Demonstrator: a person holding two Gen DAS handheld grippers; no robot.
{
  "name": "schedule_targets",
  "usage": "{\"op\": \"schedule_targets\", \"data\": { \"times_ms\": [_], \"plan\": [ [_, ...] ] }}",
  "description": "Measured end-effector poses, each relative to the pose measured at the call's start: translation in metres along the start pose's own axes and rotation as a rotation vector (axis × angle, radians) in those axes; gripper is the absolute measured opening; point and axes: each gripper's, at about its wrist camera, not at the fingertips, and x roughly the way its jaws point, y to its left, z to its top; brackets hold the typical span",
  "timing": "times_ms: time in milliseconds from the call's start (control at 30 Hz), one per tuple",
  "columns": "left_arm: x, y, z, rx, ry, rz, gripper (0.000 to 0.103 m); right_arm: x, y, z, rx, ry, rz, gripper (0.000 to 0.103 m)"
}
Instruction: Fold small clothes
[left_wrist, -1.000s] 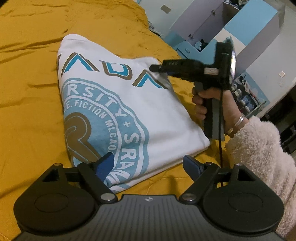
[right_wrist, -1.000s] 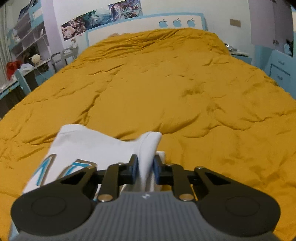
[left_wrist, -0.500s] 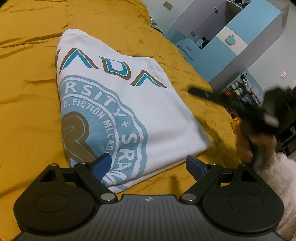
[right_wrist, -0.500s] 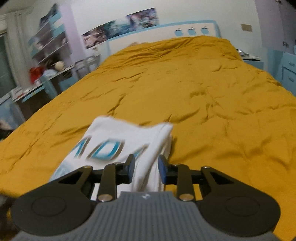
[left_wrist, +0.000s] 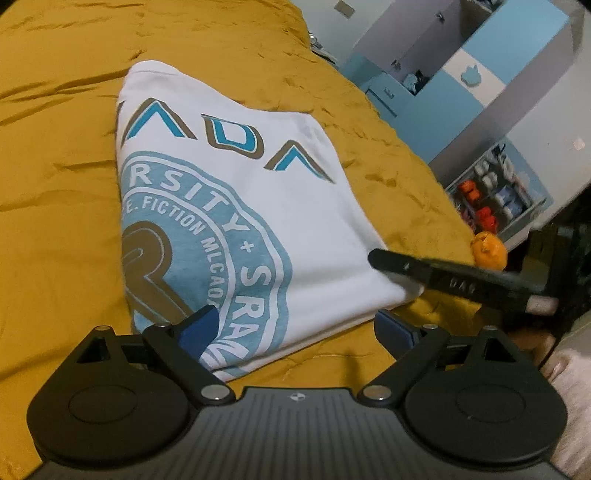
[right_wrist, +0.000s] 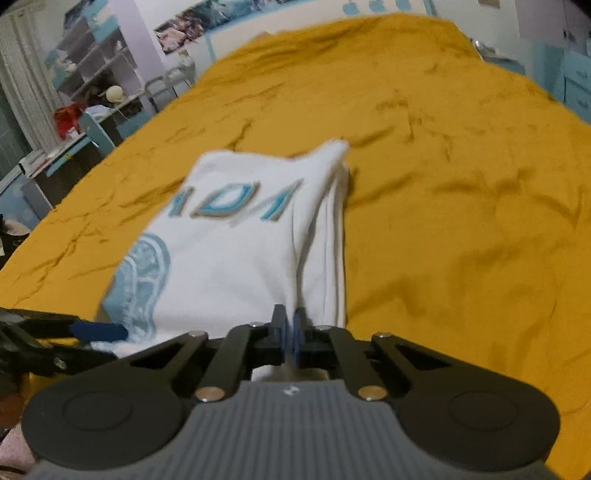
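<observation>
A white T-shirt (left_wrist: 229, 206) with a blue and tan print lies folded on the mustard bedspread (left_wrist: 55, 184). My left gripper (left_wrist: 295, 328) is open over the shirt's near edge, one blue pad (left_wrist: 199, 325) above the print and the other just off the cloth. The right gripper (left_wrist: 373, 256) reaches in from the right over the near right corner. In the right wrist view the right gripper (right_wrist: 290, 328) is closing and its pads meet at the near right edge of the shirt (right_wrist: 229, 258). I see no cloth between them. A left finger pad (right_wrist: 96, 331) shows at the lower left.
A blue and grey wardrobe (left_wrist: 461, 74) and a shelf of small items (left_wrist: 491, 195) stand to the right of the bed. An orange object (left_wrist: 487, 251) sits near the bed's edge. A fluffy sleeve (left_wrist: 569, 369) is at the lower right. Desk and shelves (right_wrist: 74, 110) line the left side.
The right gripper let go of the shirt's far right corner, drew back along the right edge to the near corner, opened wider and then shut. The left gripper stayed put.
</observation>
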Motion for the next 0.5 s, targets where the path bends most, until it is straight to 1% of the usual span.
{"op": "schedule_targets", "data": {
  "times_ms": [33,67,100,133,200,233,267,300,333,367,433,467,500],
  "plan": [
    [-0.008,0.002,0.0,-0.016,-0.018,-0.002,0.095,-0.006,0.001,-0.001,0.006,-0.021,-0.004,0.003],
    [-0.02,0.004,-0.001,-0.017,-0.052,0.003,0.083,-0.013,0.002,-0.003,0.012,-0.044,-0.003,0.017],
    [-0.032,0.005,-0.005,0.007,-0.09,0.012,0.083,-0.022,0.003,-0.005,0.015,-0.063,-0.008,0.023],
    [-0.043,0.005,-0.009,0.043,-0.12,0.032,0.083,-0.03,0.003,-0.008,0.015,-0.077,-0.011,0.031],
    [-0.058,0.008,-0.018,0.096,-0.14,0.091,0.083,-0.04,0.003,-0.012,0.015,-0.068,-0.018,0.033],
    [-0.063,0.012,-0.023,0.098,-0.135,0.109,0.083,-0.043,0.003,-0.015,0.02,-0.06,-0.015,0.033],
    [-0.065,0.017,-0.027,0.092,-0.132,0.115,0.082,-0.044,0.004,-0.018,0.023,-0.059,-0.01,0.033],
    [-0.066,0.02,-0.029,0.09,-0.126,0.124,0.078,-0.045,0.005,-0.022,0.023,-0.06,-0.015,0.034],
    [-0.066,0.022,-0.032,0.092,-0.12,0.142,0.077,-0.045,0.005,-0.024,0.02,-0.059,-0.024,0.035],
    [-0.065,0.024,-0.032,0.094,-0.115,0.157,0.077,-0.045,0.007,-0.026,0.019,-0.06,-0.032,0.036],
    [-0.061,0.026,-0.033,0.091,-0.1,0.159,0.076,-0.046,0.008,-0.029,0.022,-0.064,-0.037,0.037],
    [-0.06,0.025,-0.034,0.093,-0.102,0.149,0.07,-0.046,0.01,-0.03,0.018,-0.066,-0.045,0.037],
    [-0.06,0.024,-0.034,0.101,-0.107,0.139,0.062,-0.046,0.011,-0.03,0.014,-0.067,-0.05,0.037]
  ]
}}
